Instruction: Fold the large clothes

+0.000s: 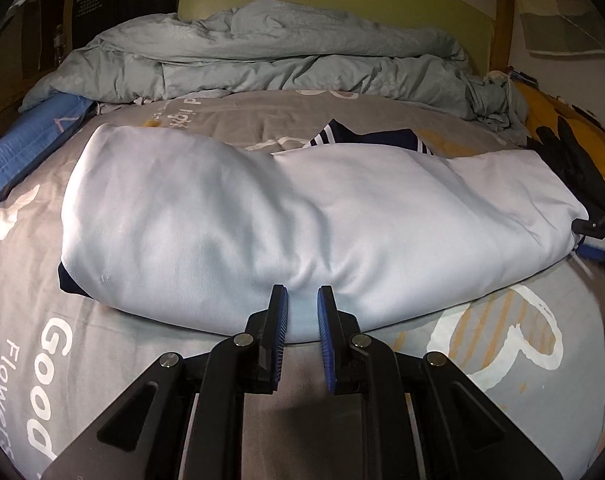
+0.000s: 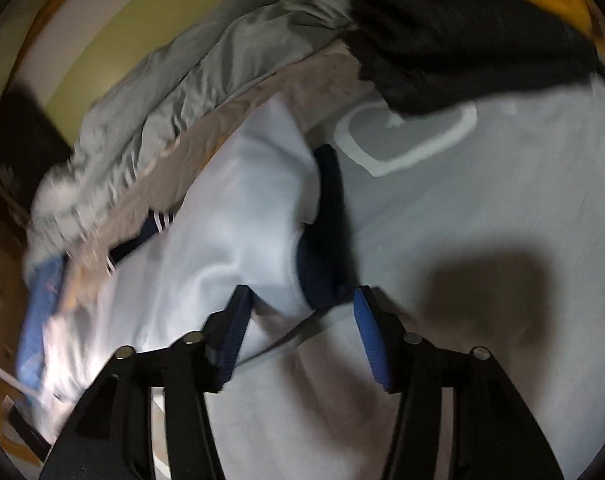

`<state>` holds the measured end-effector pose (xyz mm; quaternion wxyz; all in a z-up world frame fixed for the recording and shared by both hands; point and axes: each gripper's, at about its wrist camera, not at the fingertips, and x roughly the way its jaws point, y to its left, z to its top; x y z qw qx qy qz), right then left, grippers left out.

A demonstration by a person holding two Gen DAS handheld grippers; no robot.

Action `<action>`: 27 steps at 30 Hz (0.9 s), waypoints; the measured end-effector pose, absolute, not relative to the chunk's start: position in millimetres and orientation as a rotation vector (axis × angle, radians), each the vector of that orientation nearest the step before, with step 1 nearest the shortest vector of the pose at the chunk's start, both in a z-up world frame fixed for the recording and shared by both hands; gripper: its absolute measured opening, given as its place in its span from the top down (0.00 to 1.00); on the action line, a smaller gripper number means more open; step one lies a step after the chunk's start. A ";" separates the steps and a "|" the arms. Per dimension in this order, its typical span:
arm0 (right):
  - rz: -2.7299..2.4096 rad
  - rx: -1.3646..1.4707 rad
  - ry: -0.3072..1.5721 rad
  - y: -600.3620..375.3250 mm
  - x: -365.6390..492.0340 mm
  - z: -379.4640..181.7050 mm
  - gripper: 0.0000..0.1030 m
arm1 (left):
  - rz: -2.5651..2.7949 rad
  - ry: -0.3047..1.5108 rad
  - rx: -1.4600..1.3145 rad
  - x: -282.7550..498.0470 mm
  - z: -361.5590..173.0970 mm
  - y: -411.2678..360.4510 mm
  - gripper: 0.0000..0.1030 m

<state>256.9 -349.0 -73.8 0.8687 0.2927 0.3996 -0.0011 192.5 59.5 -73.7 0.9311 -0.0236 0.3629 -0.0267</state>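
white garment with navy trim (image 1: 302, 216), folded once into a long band across the grey printed bedsheet (image 1: 502, 344), further folds likely due; left gripper (image 1: 302, 294) narrowly parted, empty at near edge; right gripper (image 2: 302, 300) half-wide, empty at navy end.

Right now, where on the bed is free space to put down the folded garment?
Bare sheet lies near the left gripper, below the white garment, and beside its navy hem by the right gripper. The far side is crowded: the grey duvet and black clothes.
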 end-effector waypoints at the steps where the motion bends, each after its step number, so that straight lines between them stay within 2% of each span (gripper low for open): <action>1: 0.015 0.676 0.836 -352.9 257.8 -80.0 0.46 | -0.055 0.746 -0.052 193.7 -74.0 59.8 0.83; 9: 0.148 0.775 0.775 -350.4 270.9 -93.1 0.43 | -0.057 0.748 -0.058 194.6 -73.9 60.0 0.83; 12: 0.157 0.812 0.786 -354.0 276.1 -98.0 0.49 | -0.054 0.749 -0.052 194.5 -73.5 59.7 0.83; 13: 0.153 0.806 0.785 -352.5 276.8 -96.0 0.56 | -0.054 0.748 -0.052 194.7 -73.4 60.4 0.83; 14: 0.145 0.779 0.782 -348.9 277.2 -91.9 0.67 | -0.052 0.749 -0.048 195.2 -73.4 60.3 0.83; 17: 0.106 0.612 0.746 -326.9 274.6 -64.8 0.78 | -0.046 0.748 -0.044 195.3 -74.0 60.1 0.83; 23: 0.098 0.225 0.656 -247.8 261.8 -0.9 0.79 | -0.060 0.744 -0.076 195.2 -73.9 63.7 0.83; 27: 0.120 0.111 0.629 -197.2 260.5 17.0 0.79 | -0.058 0.743 -0.079 193.4 -73.5 65.6 0.83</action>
